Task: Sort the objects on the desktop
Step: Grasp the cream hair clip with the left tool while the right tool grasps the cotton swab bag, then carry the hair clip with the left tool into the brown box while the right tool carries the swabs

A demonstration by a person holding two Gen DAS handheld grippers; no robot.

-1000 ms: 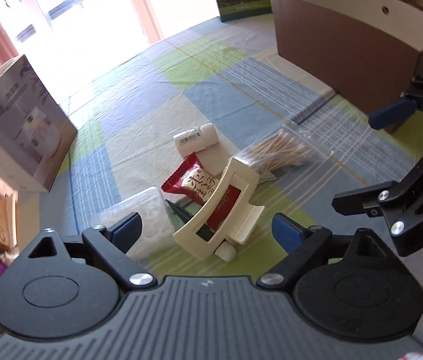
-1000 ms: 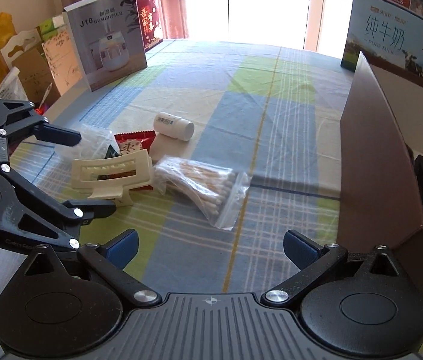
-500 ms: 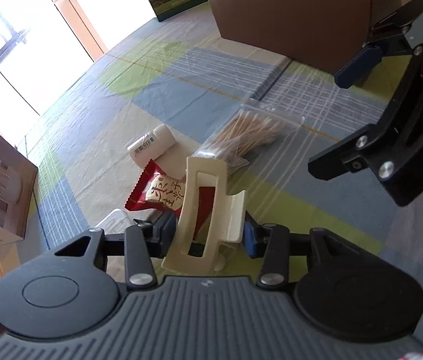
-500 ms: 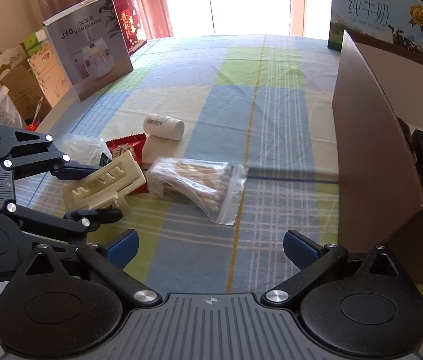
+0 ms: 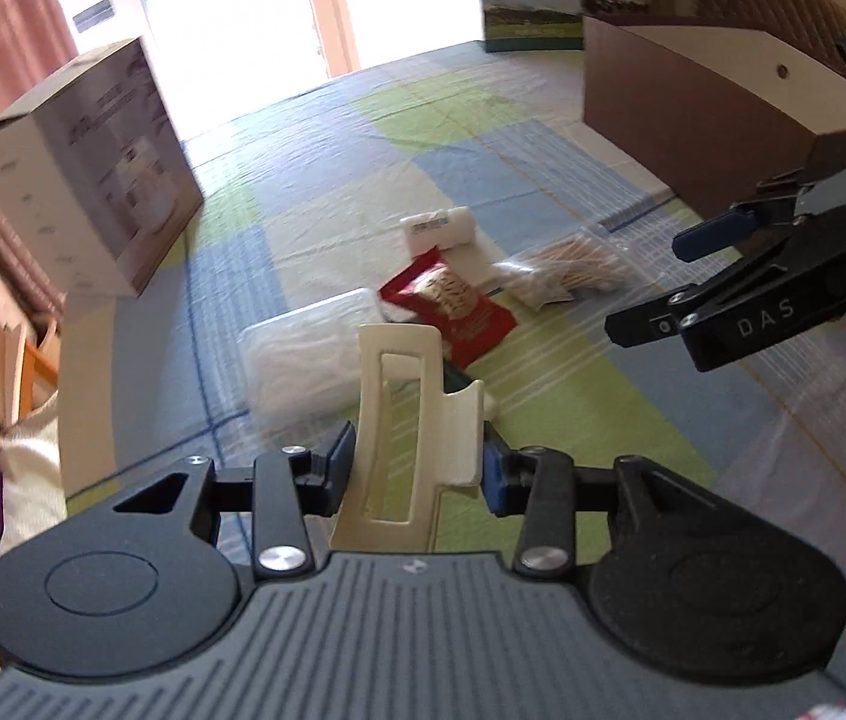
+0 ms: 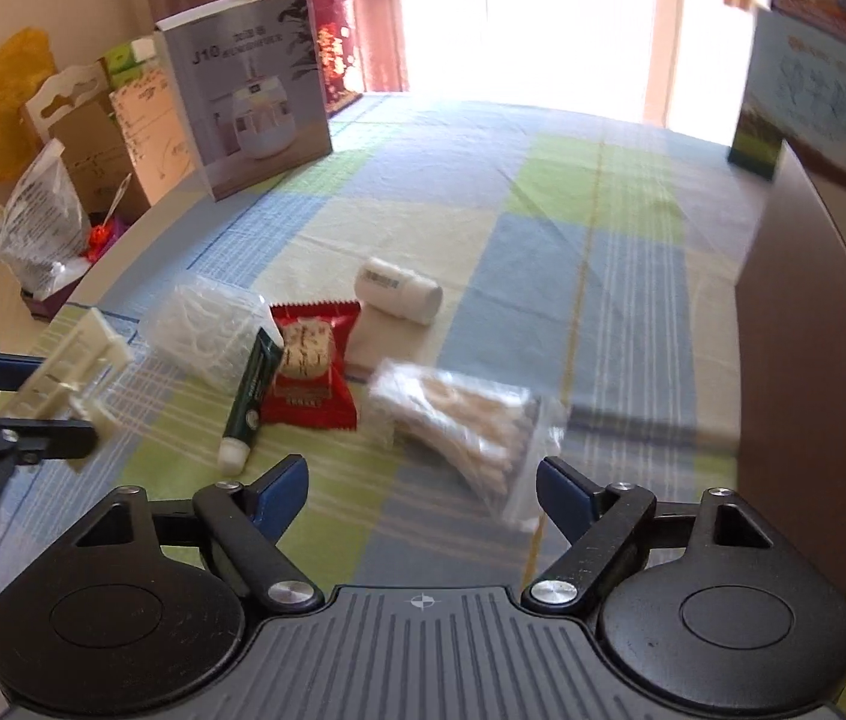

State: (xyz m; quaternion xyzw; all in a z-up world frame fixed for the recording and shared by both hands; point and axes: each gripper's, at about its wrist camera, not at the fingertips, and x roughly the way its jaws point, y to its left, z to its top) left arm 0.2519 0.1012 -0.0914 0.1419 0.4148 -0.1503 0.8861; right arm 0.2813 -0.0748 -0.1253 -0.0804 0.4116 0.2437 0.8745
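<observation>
My left gripper (image 5: 417,462) is shut on a cream hair clip (image 5: 399,396) and holds it upright above the checked tablecloth (image 5: 573,420). The right wrist view shows that clip (image 6: 72,360) at the far left. On the cloth lie a red snack packet (image 6: 312,372), a dark green tube (image 6: 249,402), a clear pack of floss picks (image 6: 207,324), a white bottle (image 6: 399,291) and a bag of cotton swabs (image 6: 459,420). My right gripper (image 6: 423,480) is closing. Its pads press on nothing, and the bag's near corner lies just ahead between them.
A tall brown box (image 6: 813,360) stands along the right side. A grey humidifier carton (image 6: 249,90) stands at the back left, a milk carton (image 6: 813,102) at the back right. Bags and cardboard (image 6: 45,228) crowd the space beyond the table's left edge.
My left gripper shut on the hair clip and lifted it off the pile to the left, baring the green tube. My right gripper moved closer to the swab bag and its jaws narrowed.
</observation>
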